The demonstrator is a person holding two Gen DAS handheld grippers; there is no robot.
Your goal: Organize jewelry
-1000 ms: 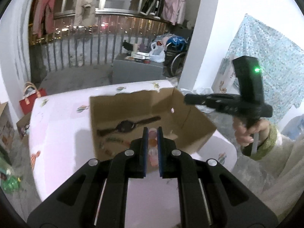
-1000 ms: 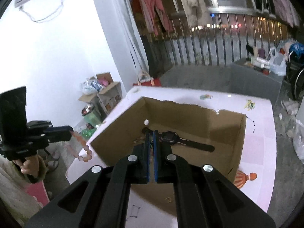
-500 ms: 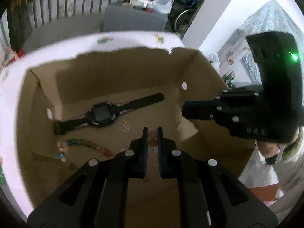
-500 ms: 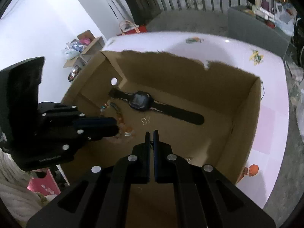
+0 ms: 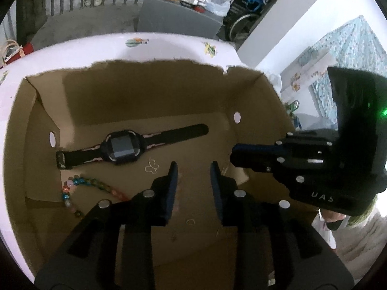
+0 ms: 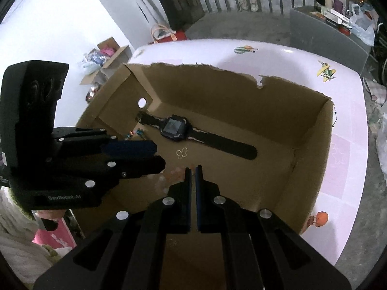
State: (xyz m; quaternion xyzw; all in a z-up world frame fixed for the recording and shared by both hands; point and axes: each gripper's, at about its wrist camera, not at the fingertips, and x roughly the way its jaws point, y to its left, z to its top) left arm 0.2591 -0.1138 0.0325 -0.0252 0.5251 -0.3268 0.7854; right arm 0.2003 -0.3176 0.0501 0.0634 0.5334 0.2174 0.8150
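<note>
One cardboard box (image 5: 150, 91) stands on one pink table (image 5: 96, 48); inside lie one black watch (image 5: 123, 148), one coloured bead bracelet (image 5: 72, 188), one wire butterfly charm (image 5: 151, 166) and one small ring (image 5: 191, 221); two grippers reach in

Black tool (image 5: 193, 169) with blue pads, silver screws, green light

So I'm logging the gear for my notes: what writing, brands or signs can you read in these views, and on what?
"GenRobot.AI": on the side of the left gripper, seen from the right wrist.
"UAS": all that reads on the side of the right gripper, seen from the left wrist; the rest is too dim.
Watch: screen is dark, nothing readable.
Box: no print visible.
</note>
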